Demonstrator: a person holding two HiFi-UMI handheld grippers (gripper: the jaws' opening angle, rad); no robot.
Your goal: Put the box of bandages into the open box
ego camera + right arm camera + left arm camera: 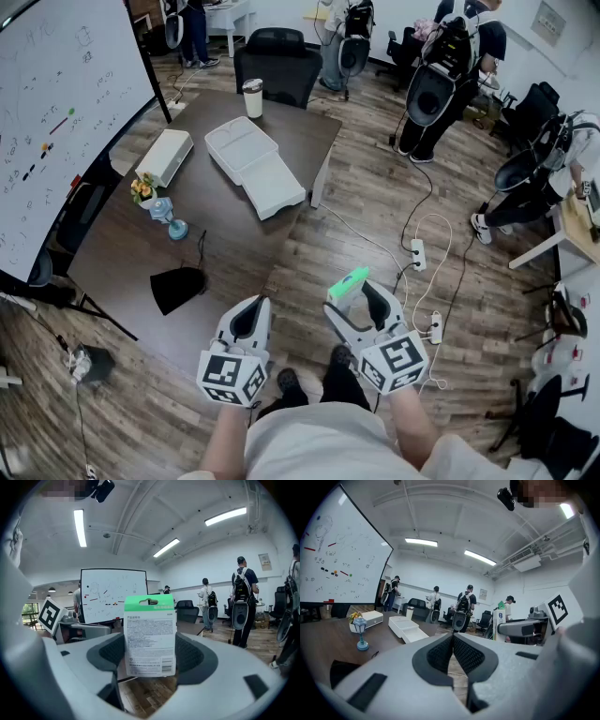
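My right gripper [352, 292] is clamped on the bandage box [150, 634], lower centre of the head view. Left gripper [253, 314] has its jaws together, empty. Open white box [255, 167] sits upper centre, well apart. Risk: the carton slips or tilts in carry and misses the compartment.

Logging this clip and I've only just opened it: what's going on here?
A person stands on the wooden floor by the near corner of the dark table, with a gripper in each hand. The right gripper is clamped on the box of bandages, which has a green top and stands between its jaws. The left gripper is shut and empty. The open box, white with its lid folded back, sits on the table well ahead of both grippers, so the bandages are not yet in it.
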